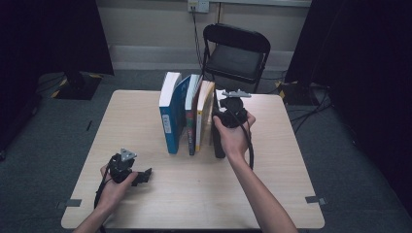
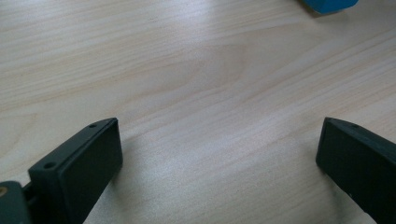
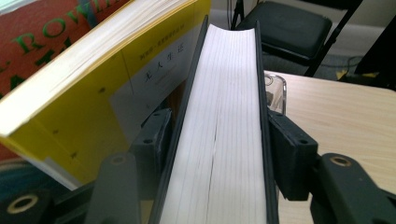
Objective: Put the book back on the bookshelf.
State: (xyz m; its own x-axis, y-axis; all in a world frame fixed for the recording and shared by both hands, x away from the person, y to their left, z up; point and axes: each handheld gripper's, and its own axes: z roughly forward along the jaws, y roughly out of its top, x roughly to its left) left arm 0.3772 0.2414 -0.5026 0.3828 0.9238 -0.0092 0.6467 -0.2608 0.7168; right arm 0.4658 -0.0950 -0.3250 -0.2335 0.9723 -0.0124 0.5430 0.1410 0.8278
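Wooden table (image 1: 194, 194) job: right tongs (image 3: 219, 140) clamp the black-covered book (image 3: 224, 116), so lift straight, clear of its yellow neighbour (image 3: 93, 93) at 9 o'clock; left tongs (image 2: 219, 163) idle, apart.

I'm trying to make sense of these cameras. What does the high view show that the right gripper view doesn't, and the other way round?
High view: the left gripper resting low on the table, and the blue book at the row's left end.
Right gripper view: closely, the right gripper clamped on the black-covered book, white page edges up, and print on the yellow book leaning beside it.
Both: those two books, the table and the black chair.
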